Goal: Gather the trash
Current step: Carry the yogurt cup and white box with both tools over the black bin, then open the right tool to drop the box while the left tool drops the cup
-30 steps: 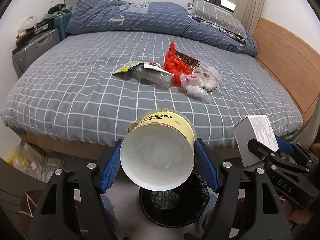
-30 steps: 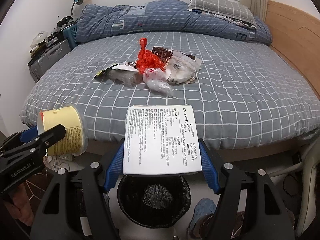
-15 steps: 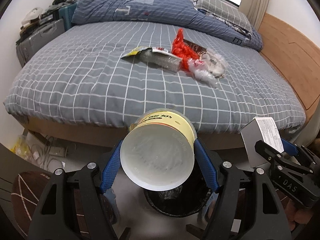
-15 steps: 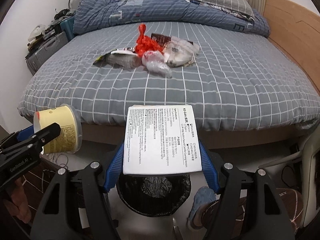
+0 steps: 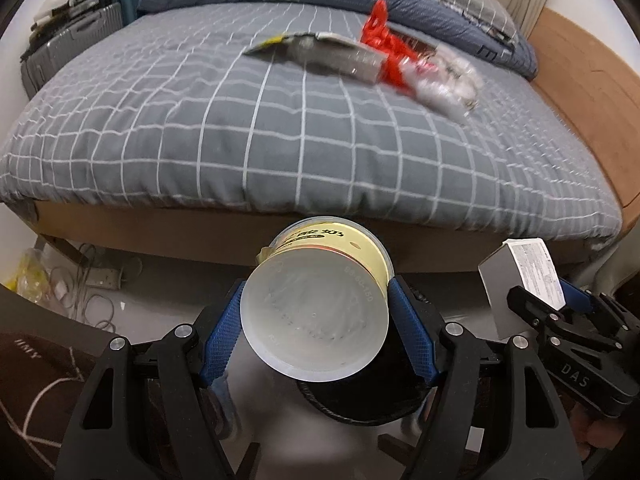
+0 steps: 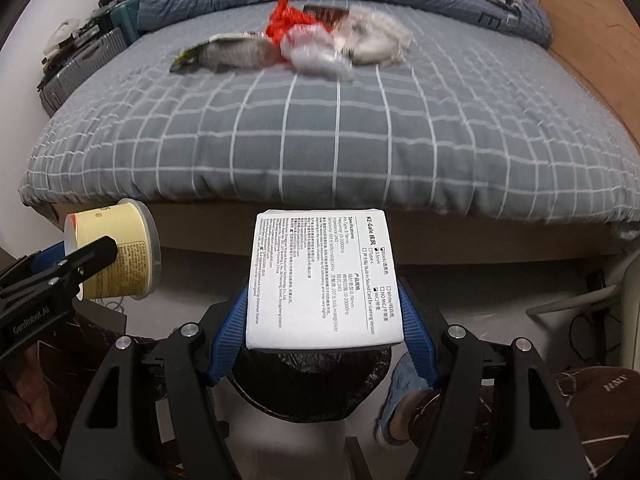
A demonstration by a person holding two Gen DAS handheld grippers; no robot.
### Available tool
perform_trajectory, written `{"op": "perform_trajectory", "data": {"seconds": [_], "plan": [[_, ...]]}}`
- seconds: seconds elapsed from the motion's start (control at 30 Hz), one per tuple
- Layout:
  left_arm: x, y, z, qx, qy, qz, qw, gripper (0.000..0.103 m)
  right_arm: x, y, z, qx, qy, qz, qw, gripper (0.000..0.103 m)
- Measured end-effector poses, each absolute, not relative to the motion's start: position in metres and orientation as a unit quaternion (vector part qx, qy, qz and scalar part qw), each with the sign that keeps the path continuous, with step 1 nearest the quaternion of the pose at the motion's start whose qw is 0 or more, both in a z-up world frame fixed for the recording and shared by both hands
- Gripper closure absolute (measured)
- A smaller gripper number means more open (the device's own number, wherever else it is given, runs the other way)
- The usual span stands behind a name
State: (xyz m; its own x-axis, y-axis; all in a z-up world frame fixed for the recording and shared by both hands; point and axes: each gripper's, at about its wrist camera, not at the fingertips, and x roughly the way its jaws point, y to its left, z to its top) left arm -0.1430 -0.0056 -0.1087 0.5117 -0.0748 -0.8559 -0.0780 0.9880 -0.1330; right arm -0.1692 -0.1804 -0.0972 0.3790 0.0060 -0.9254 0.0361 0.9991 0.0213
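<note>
Trash is in both grippers: the left gripper [image 5: 316, 344] stays clamped on a yellow cup [image 5: 320, 304], the right gripper [image 6: 322, 332] on a white box [image 6: 322, 276]. Over the last second both have dropped from bed height to hang just above the black bin [image 6: 312, 388] on the floor, so I judge the drop is close and only the release remains. More litter waits on the bed [image 6: 280, 136]: a red bag [image 6: 286, 20], clear wrappers [image 6: 320, 54] and a foil packet [image 6: 224, 54], blurred here.
</note>
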Motion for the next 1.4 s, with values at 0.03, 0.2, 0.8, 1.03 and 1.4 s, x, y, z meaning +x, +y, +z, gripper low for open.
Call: {"op": "perform_trajectory", "data": {"seconds": [0.03,0.2,0.8,1.03,1.4], "plan": [[-0.14,-0.005,-0.113,-0.077,0.497,0.002,0.864,0.034,-0.168,-0.181,-0.104,0.021,0.561,-0.008,0.827,0.037],[-0.129,-0.005,-0.14,-0.083,0.52,0.003,0.85,0.034,-0.161,-0.179,-0.131,0.025,0.583,-0.001,0.812,0.037],[-0.105,0.001,-0.215,-0.072,0.569,0.021,0.819,0.034,-0.14,-0.18,-0.21,0.037,0.634,0.004,0.772,0.036],[-0.106,0.008,-0.228,-0.076,0.58,0.025,0.811,0.034,-0.133,-0.167,-0.22,0.033,0.646,0.01,0.763,0.036],[-0.11,0.02,-0.226,-0.085,0.582,0.03,0.808,0.034,-0.124,-0.148,-0.223,0.017,0.649,0.022,0.761,0.031]]}}
